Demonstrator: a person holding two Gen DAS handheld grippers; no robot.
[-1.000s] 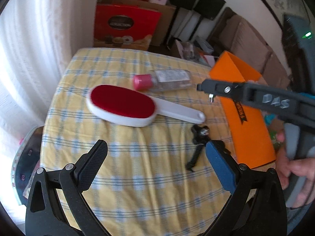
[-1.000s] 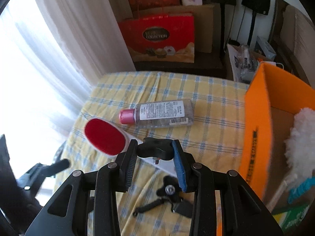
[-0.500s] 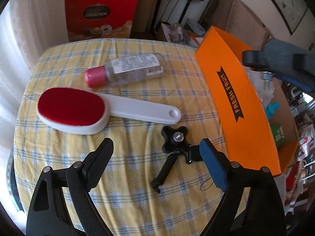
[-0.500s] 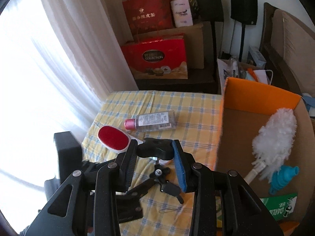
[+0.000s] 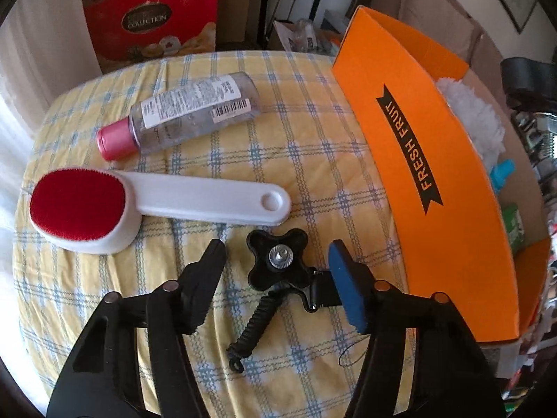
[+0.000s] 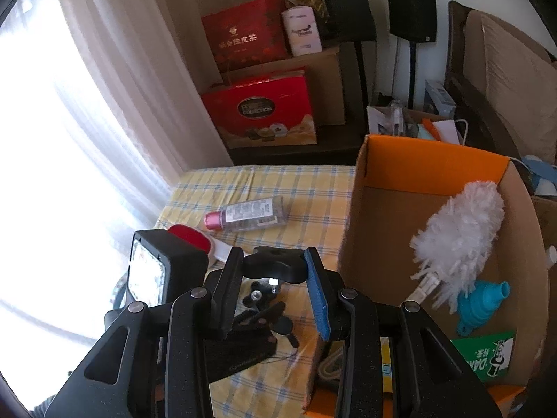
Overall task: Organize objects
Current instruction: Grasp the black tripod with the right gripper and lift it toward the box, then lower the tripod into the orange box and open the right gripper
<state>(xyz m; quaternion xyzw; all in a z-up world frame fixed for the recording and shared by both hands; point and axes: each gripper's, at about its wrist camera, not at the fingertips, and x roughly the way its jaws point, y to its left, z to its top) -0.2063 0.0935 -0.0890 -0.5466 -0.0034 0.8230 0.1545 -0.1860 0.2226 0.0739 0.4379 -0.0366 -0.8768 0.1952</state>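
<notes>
Left tongs [image 5: 276,271] straddle table knob [image 5: 277,258]; right tongs [image 6: 273,277] clamp another knob [image 6: 274,269].

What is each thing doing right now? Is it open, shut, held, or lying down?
left gripper: open, around the knob on the table
table knob: lying loose on the cloth
right gripper: shut on the held knob
held knob: lifted, screw pointing down
bottle: lying down, pink cap on
lint brush: lying flat
orange box: open
duster: inside the box

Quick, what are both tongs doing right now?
Left tongs: open, around the black knob clamp on the table, not gripping.
Right tongs: shut on a black knob.
</notes>
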